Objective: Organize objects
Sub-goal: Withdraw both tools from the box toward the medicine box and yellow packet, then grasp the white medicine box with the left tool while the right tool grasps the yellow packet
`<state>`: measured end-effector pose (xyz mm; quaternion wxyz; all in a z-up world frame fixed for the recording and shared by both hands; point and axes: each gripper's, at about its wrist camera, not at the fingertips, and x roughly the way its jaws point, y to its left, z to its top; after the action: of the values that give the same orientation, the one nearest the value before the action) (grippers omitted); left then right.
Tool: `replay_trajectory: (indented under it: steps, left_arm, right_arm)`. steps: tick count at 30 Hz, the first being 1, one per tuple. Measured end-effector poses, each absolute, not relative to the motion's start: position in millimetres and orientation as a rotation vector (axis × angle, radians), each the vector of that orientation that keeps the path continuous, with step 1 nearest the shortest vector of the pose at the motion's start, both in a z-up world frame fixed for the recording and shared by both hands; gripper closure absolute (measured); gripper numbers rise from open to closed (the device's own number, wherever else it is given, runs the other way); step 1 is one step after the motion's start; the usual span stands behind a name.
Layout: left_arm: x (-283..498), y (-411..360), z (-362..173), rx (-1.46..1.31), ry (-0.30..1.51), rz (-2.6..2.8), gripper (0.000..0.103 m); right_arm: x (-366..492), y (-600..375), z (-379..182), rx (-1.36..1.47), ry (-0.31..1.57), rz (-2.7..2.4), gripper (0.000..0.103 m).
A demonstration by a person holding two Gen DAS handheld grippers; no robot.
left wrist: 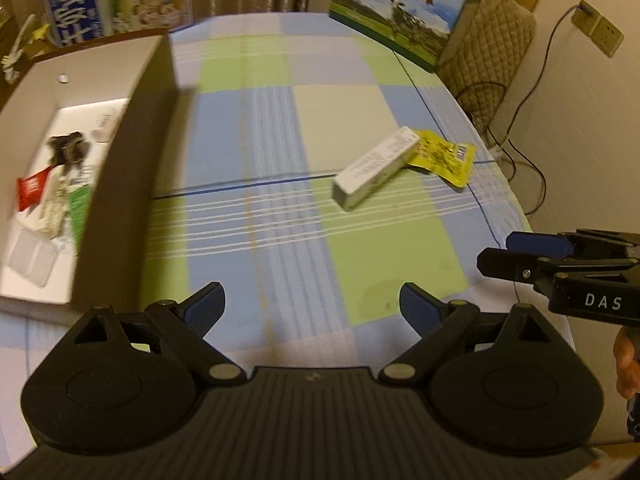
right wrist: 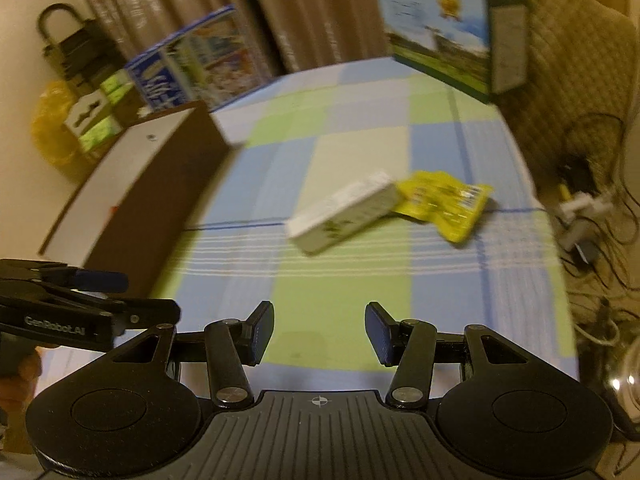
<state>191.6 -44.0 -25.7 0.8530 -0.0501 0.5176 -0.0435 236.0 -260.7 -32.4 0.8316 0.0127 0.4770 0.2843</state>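
A white oblong carton (left wrist: 376,168) (right wrist: 344,212) lies on the checked tablecloth, its far end resting on a yellow packet (left wrist: 444,154) (right wrist: 448,204). An open brown cardboard box (left wrist: 132,152) (right wrist: 160,184) stands to the left and holds several small items, among them a red packet (left wrist: 30,192) and a dark clip (left wrist: 68,148). My left gripper (left wrist: 312,308) hovers open over the near part of the cloth, nothing between its fingers. My right gripper (right wrist: 320,332) is open too, narrower, also holding nothing. Both grippers are well short of the carton.
A blue printed carton (left wrist: 116,0) (right wrist: 196,68) stands behind the brown box. A pale box with a meadow picture (left wrist: 404,12) (right wrist: 448,32) stands at the far right of the table. Cables and a plug strip (right wrist: 580,208) lie beyond the table's right edge. A wall socket (left wrist: 596,28) is on the right.
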Motion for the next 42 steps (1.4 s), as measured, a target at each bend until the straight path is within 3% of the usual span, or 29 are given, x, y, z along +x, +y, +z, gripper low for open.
replay_trajectory:
  steps: [34, 38, 42]
  left_arm:
    - [352.0, -136.5, -112.3, 0.217, 1.013, -0.336, 0.013]
    - [360.0, -140.7, -119.5, 0.23, 1.014, -0.335, 0.022]
    - [363.9, -139.0, -123.8, 0.22, 1.018, -0.328, 0.039]
  right_arm:
    - [329.2, -328.8, -73.0, 0.179, 1.028, 0.352, 0.055]
    - [338.6, -328.3, -76.7, 0.197, 1.026, 0.359, 0.055]
    - [350.8, -325.3, -81.4, 0.209, 1.023, 0.372, 0.055]
